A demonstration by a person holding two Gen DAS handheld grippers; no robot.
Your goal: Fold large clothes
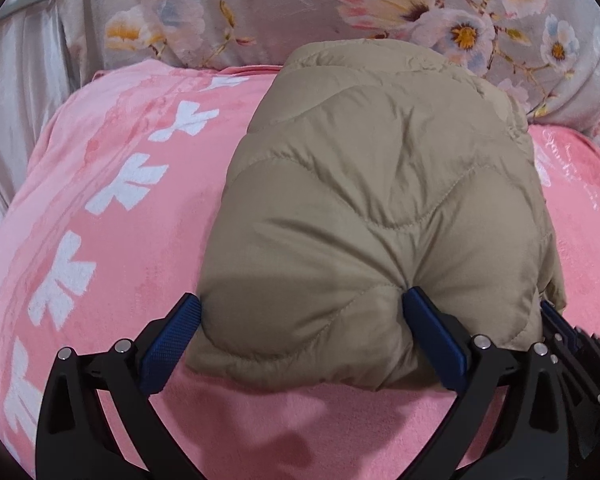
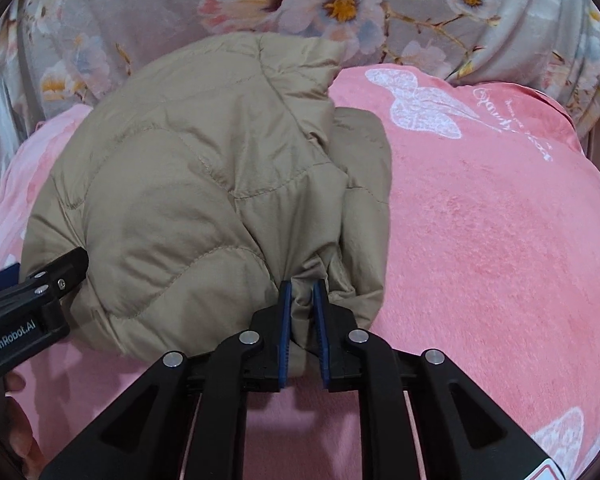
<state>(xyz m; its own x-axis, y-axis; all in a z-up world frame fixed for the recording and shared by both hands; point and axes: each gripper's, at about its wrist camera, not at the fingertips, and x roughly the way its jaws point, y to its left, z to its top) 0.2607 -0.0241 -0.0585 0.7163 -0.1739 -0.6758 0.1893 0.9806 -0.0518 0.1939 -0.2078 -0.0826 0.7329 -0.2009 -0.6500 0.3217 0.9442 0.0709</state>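
A tan quilted puffer jacket point(image 1: 376, 200) lay already bundled into a thick, compact packet on a pink blanket point(image 1: 100, 208) patterned with white motifs, with a grey floral cloth point(image 1: 260, 8) hanging or lying behind it at the far edge. The left tool point(image 1: 304, 324) stood spread wide, its two blue pads bracketing a puffy lobe of the jacket's near edge, one pad pressed into a quilted dimple and the other resting against the outer corner; it looked to be straddling the fabric rather than squeezing it. The right tool point(image 2: 302, 308) was nearly pressed together, pinching a gathered wad of the jacket's near hem between its blue pads, at the right side of the packet where a narrower folded layer, perhaps a sleeve or side panel, lay tucked alongside. In the right wrist view the left tool's black body reached in from the left edge against the jacket's near-left corner. The work seemed well along: the garment was doubled over on itself and both tools sat at its near edge, so the step in hand appeared to be a closing fold or a final tidying. The next move would likely call for the left tool to close on its lobe, then both to lift and carry the near edge together, evenly, since the springy filling could push the packet open.
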